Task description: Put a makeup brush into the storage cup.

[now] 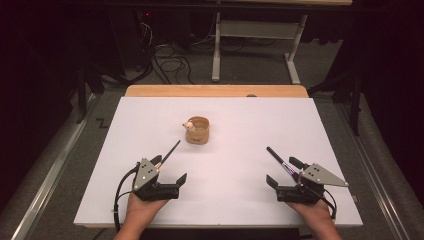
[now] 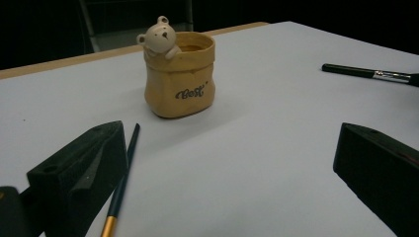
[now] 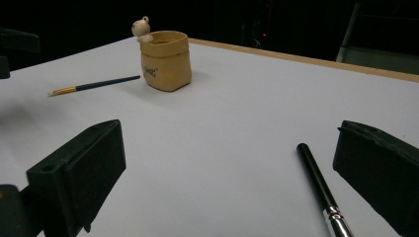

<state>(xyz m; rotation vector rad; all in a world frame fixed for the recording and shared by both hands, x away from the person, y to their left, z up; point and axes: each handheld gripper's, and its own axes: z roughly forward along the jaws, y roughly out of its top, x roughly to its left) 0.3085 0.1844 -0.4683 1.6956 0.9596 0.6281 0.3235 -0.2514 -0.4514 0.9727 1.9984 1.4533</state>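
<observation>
1. The left claw (image 1: pixel 172 172) rests low on the white counter (image 1: pixel 240 200). Its two black jaws are spread wide apart and nothing is between them.
2. A thin dark brush (image 2: pixel 121 182) lies flat on the counter just beside the left claw's left jaw. Its gold band (image 2: pixel 108 227) is the end close to the claw, and the dark handle points away toward the pot.
3. Farther out in front of the left claw stands a small tan pot (image 2: pixel 180 74) shaped like a sack. It is upright, and a little bear (image 2: pixel 159 35) peeks over its rim.
4. The right claw (image 1: pixel 282 180) also rests low on the counter, well apart from the left one. Its jaws are wide apart too, and empty.
5. A black brush (image 3: pixel 321 190) with a silver band lies flat just inside the right claw's right jaw. I cannot tell if it touches that jaw.
6. From the right claw, the pot (image 3: pixel 165 59) is far off ahead and to the left, with the thin brush (image 3: pixel 94 85) lying beside it.
</observation>
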